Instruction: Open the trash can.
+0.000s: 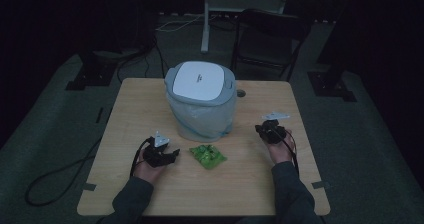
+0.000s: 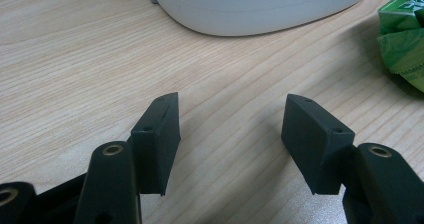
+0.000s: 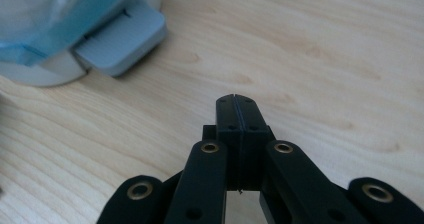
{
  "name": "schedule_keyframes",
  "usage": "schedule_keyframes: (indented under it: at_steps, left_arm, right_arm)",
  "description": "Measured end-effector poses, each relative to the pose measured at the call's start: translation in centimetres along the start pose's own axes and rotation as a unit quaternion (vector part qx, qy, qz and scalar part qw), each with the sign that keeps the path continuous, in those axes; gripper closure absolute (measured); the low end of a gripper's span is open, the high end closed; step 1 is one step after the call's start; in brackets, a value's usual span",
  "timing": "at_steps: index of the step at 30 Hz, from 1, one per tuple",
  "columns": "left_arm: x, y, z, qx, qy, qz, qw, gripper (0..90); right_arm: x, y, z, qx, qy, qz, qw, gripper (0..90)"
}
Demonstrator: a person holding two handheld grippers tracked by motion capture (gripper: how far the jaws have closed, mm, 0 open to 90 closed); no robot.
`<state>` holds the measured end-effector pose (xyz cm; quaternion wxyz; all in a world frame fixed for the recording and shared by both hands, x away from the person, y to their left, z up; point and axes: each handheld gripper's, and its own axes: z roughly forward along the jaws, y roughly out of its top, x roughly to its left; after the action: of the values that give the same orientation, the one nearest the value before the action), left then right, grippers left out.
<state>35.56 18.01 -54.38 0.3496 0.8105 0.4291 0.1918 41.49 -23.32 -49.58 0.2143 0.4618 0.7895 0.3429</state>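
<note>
On the left of the desk (image 1: 130,114), the left hand-held gripper (image 1: 172,154) rests low on the wood, aimed rightward toward the one green packet (image 1: 207,156); in the left gripper view its jaws stand wide apart with bare wood between them, released and gripping nothing. That crumpled, glossy green packet (image 2: 402,44) lies flat just beside the gripper, in front of the bin, its long axis running roughly from near-left to far-right in the high view. A single small bin (image 1: 201,101) stands upright behind it near the desk's middle, with a white flat lid (image 1: 198,80) in a grey rim and a pale blue liner bag folded over its sides; its grey foot pedal (image 3: 120,41) shows in the right gripper view. On the right, the right hand-held gripper (image 1: 271,130) sits well apart from the packet, its jaws clenched together on nothing. Two grippers, one packet, one bin.
</note>
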Motion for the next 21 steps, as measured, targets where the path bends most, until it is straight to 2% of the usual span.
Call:
schedule_keyframes:
  at_steps: [5,12,17,21]
  left_arm:
    - [0.0,0.0,0.0,0.0,0.0,0.0,1.0,41.0]
    - [0.0,0.0,0.0,0.0,0.0,0.0,1.0,41.0]
    - [0.0,0.0,0.0,0.0,0.0,0.0,1.0,41.0]
    - [0.0,0.0,0.0,0.0,0.0,0.0,1.0,41.0]
  right_arm:
    - [0.5,1.8,-0.1,-0.015,0.004,-0.016,0.9998,90.0]
    - [1.3,3.3,0.0,-0.033,0.02,-0.022,0.999,90.0]
    - [1.9,4.1,0.8,-0.035,0.036,-0.026,0.9984,90.0]
    - [2.4,4.3,2.1,-0.033,0.052,-0.019,0.9979,90.0]
